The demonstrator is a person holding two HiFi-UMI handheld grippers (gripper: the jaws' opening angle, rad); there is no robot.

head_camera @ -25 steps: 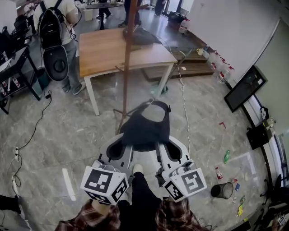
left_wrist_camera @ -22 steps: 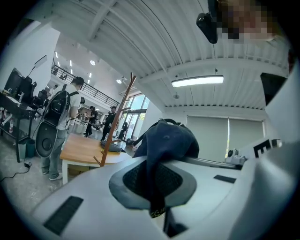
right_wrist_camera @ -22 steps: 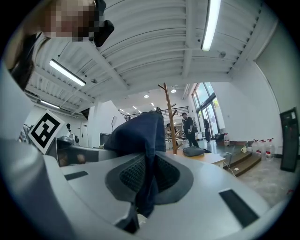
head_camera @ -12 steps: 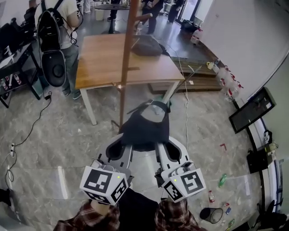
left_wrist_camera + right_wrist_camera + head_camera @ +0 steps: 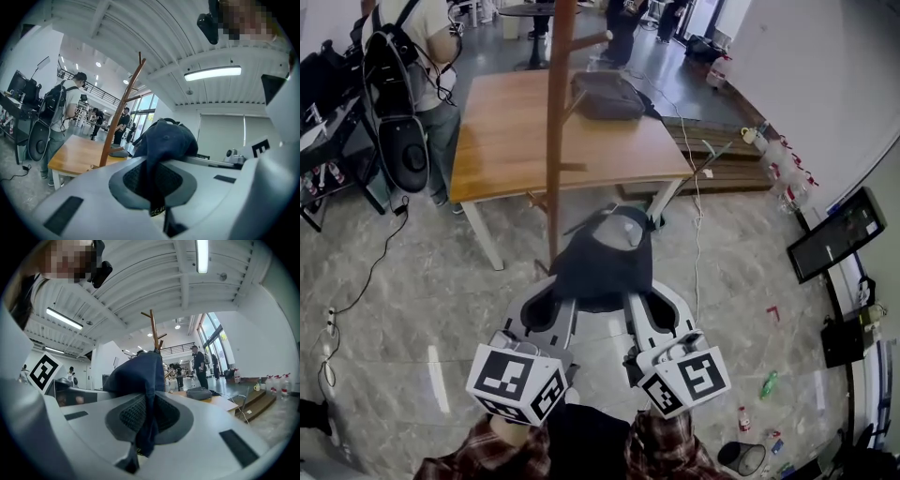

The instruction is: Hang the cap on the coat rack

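Observation:
A dark navy cap (image 5: 605, 262) hangs between my two grippers above the floor. My left gripper (image 5: 555, 302) is shut on the cap's left edge, and my right gripper (image 5: 636, 302) is shut on its right edge. In the left gripper view the cap (image 5: 161, 145) is pinched between the jaws; the right gripper view shows the cap's cloth (image 5: 143, 390) clamped the same way. The wooden coat rack (image 5: 555, 122) rises just ahead and left of the cap, its pegs (image 5: 591, 40) near the top of the head view. The rack (image 5: 123, 105) also stands ahead in the left gripper view.
A wooden table (image 5: 525, 141) with a grey bag (image 5: 607, 94) stands behind the rack. A person with a backpack (image 5: 394, 84) stands at the left. Cables (image 5: 689, 216) trail on the marble floor, a monitor (image 5: 836, 234) leans at the right, and a bin (image 5: 742, 457) stands near my feet.
The view has moved forward; the coat rack and table have come nearer and lower in the head view. Both grippers still hold the cap the same way.

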